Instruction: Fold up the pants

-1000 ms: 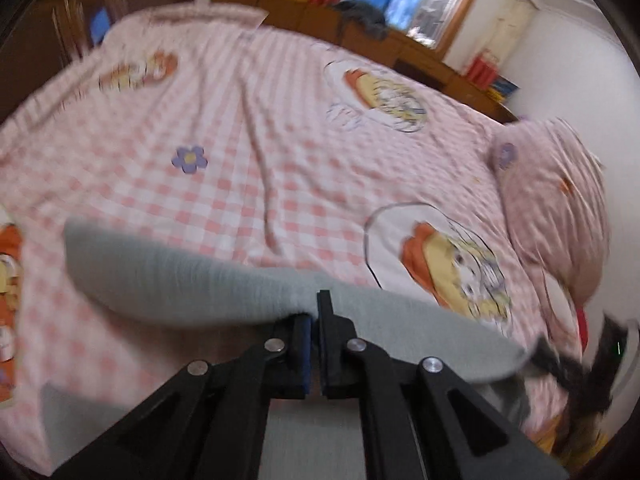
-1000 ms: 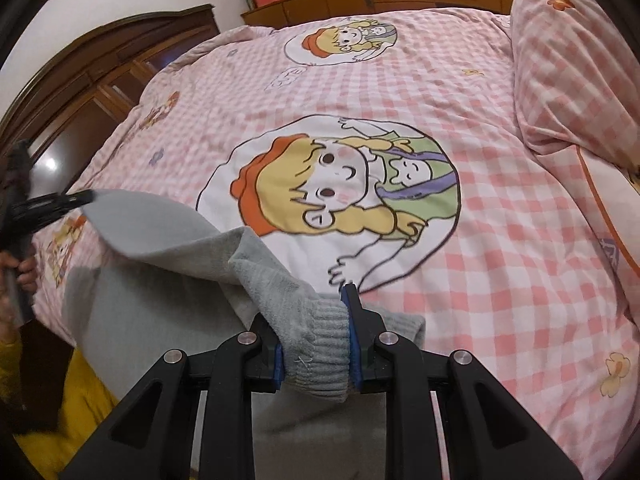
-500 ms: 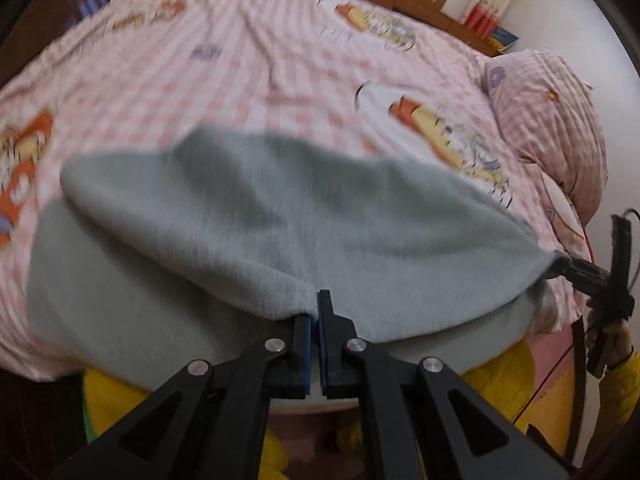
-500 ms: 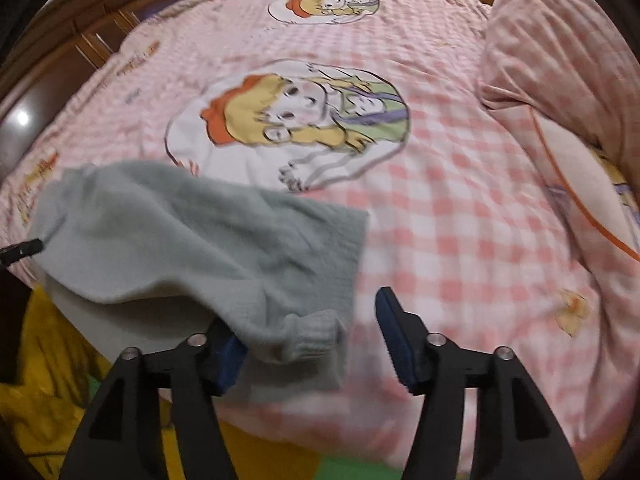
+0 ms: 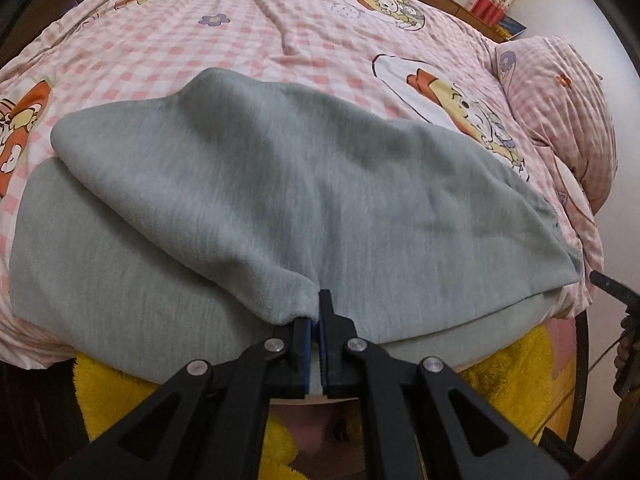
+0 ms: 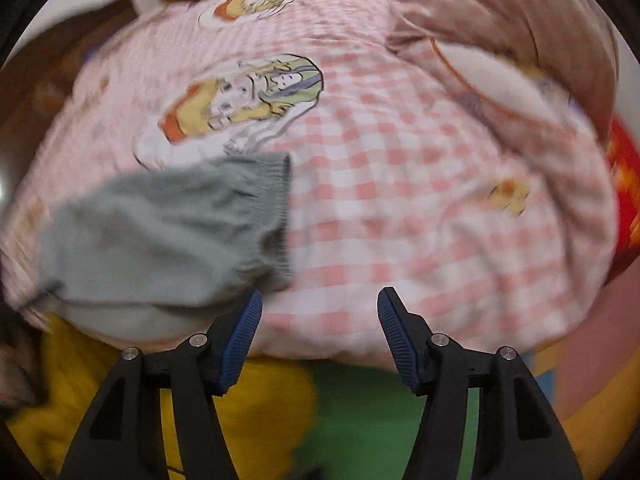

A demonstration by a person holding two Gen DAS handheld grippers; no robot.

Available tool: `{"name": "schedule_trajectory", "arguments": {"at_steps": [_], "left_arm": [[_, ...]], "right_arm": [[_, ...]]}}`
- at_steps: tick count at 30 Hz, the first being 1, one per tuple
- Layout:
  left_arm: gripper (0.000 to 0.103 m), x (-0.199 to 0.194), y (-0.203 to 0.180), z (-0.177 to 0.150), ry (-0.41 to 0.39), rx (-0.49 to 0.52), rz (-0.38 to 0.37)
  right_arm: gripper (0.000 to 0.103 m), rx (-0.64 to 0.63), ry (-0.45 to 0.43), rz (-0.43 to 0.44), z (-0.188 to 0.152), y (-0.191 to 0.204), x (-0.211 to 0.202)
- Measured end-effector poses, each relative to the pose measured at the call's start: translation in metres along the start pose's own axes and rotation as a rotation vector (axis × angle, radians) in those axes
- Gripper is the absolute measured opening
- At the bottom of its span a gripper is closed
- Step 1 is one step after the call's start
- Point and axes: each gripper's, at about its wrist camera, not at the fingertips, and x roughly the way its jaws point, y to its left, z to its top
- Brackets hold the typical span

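left wrist view looks down on the grey pants point(image 5: 280, 200), which lie along the near edge of the bed point(image 5: 320, 40) with their long axis running left to right across the frame. one layer is folded over another, the lower layer showing along the left and near sides. the left gripper point(image 5: 315, 320) is clamped on a near edge of the upper layer, its blue pads pressed together with cloth pinched between them, so the garment stretches away from it towards the far side of the bed.

right wrist view, blurred, shows the ribbed cuff point(image 6: 282, 216) of the pants ahead and to the left of the right gripper point(image 6: 320, 312), whose jaws stand wide apart and hold nothing. its left pad sits just beside the cuff corner; i cannot tell if it touches. the pillow point(image 6: 500, 20) lies well apart at the far right.

so the left hand is the one with the cloth, and the right is free near the cuff end. judging from this, the next move turns on the left hand laying down its edge squarely over the lower layer, while the right hand is placed to smooth or regrasp the cuff end.
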Motion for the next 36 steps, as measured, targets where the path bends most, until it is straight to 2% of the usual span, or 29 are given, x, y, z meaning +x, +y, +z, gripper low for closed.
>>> {"name": "schedule_trajectory", "arguments": {"at_steps": [5,8,9,10,11,12,16,19,23,28,30,31,33,34,36], "left_arm": [[0.003,0.004,0.003,0.002,0.003,-0.022,-0.025],[0.002,0.006,0.005,0.004,0.002,-0.039,-0.041],[0.003,0.005,0.006,0.004,0.002,-0.044,-0.045],[0.003,0.004,0.007,0.004,-0.003,-0.046,-0.046],[0.003,0.000,0.007,0.004,-0.011,-0.044,-0.047],[0.002,-0.006,0.006,0.002,-0.020,-0.033,-0.047],[0.002,-0.049,0.003,-0.004,-0.068,0.012,-0.064],[0.002,-0.069,0.002,-0.013,-0.066,0.036,-0.083],[0.002,-0.055,-0.003,-0.027,0.004,0.054,-0.062],[0.003,-0.021,0.006,-0.035,0.086,-0.004,-0.056],[0.009,-0.010,0.012,-0.034,0.115,-0.027,-0.054],[0.011,-0.006,0.014,-0.034,0.124,-0.040,-0.050],[0.022,-0.005,0.019,-0.034,0.132,-0.062,-0.047],[0.025,-0.006,0.021,-0.035,0.129,-0.066,-0.048],[0.038,-0.016,0.024,-0.035,0.110,-0.054,-0.026]], "right_arm": [[0.062,0.043,0.034,0.107,0.006,0.023,0.014],[0.053,0.041,0.060,0.092,0.011,0.033,0.031],[0.041,0.040,0.067,0.081,0.012,0.035,0.037],[0.023,0.041,0.071,0.060,0.015,0.038,0.042],[0.014,0.041,0.066,0.046,0.017,0.036,0.043],[0.013,0.043,0.053,0.035,0.020,0.036,0.042],[0.013,0.022,-0.038,0.044,0.032,0.036,0.018],[0.013,-0.003,-0.042,0.047,0.031,0.036,0.013],[0.013,-0.016,0.015,0.010,0.017,0.031,0.034],[0.013,-0.041,0.056,-0.060,-0.004,0.025,0.057],[0.015,-0.056,0.059,-0.078,-0.008,0.024,0.060],[0.020,-0.060,0.060,-0.090,-0.008,0.024,0.059],[0.031,-0.070,0.053,-0.131,-0.007,0.025,0.056],[0.033,-0.079,0.044,-0.153,-0.006,0.026,0.052],[0.033,-0.100,0.023,-0.188,-0.005,0.030,0.041]]}}
